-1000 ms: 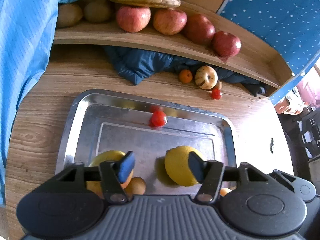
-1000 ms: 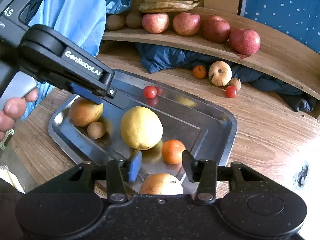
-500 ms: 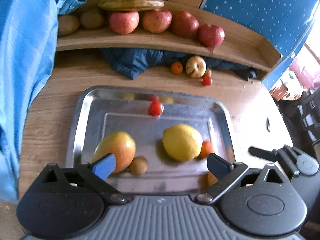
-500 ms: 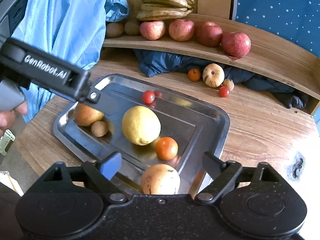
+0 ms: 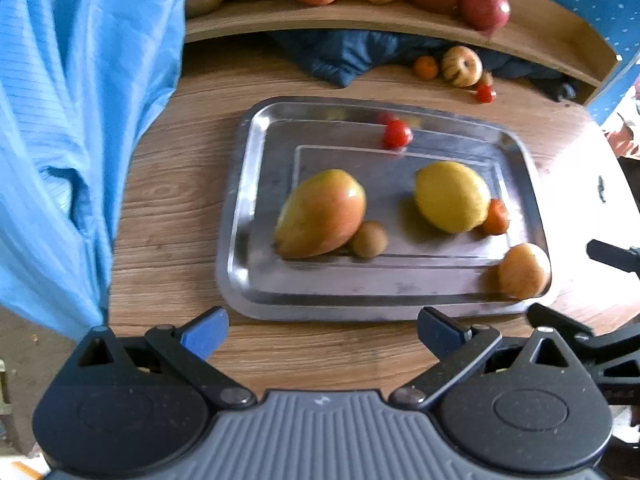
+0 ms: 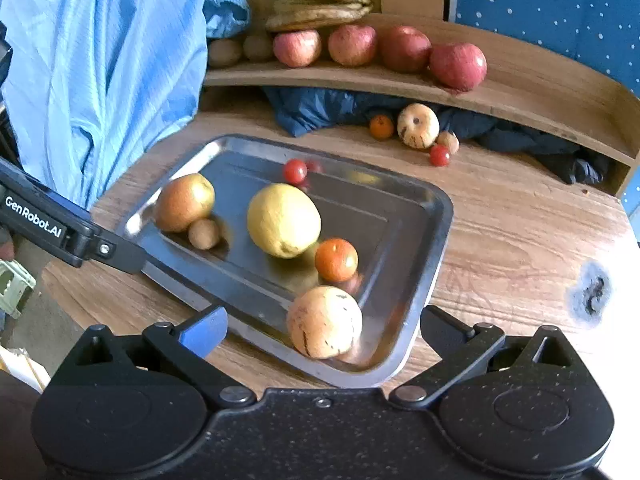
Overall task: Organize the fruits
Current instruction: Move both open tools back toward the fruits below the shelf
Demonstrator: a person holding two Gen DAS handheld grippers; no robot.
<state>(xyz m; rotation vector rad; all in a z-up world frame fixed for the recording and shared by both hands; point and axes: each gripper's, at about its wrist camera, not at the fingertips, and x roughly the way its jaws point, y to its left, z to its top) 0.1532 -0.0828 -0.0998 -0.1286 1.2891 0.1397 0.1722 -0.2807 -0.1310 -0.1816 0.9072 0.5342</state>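
Observation:
A steel tray (image 5: 248, 200) lies on the wooden table and holds a mango (image 5: 320, 214), a kiwi (image 5: 370, 239), a lemon (image 5: 452, 196), a tangerine (image 5: 496, 216), a cherry tomato (image 5: 396, 134) and a pale spotted fruit (image 5: 520, 270). My left gripper (image 5: 322, 334) is open over the table just short of the tray's near rim, holding nothing. My right gripper (image 6: 322, 332) hovers above the tray's (image 6: 436, 232) near corner with its jaws opening. The pale spotted fruit (image 6: 324, 322) rests on the tray below them, untouched by the pads. The lemon (image 6: 283, 220) and tangerine (image 6: 336, 260) lie beyond.
A curved wooden shelf (image 6: 520, 80) at the back carries apples (image 6: 458, 66), bananas (image 6: 320, 4) and kiwis. Under it are dark blue cloth (image 6: 320, 110), a small orange (image 6: 381, 127), a pale apple (image 6: 418, 126) and a tomato (image 6: 439, 155). Light blue fabric (image 5: 80, 120) hangs left. A left gripper finger (image 6: 120, 254) crosses the tray's left corner.
Both grippers' jaws have spread wide. The left gripper has drawn back from over the tray to its near rim. The right has pulled back a little, leaving the pale fruit lying on the tray.

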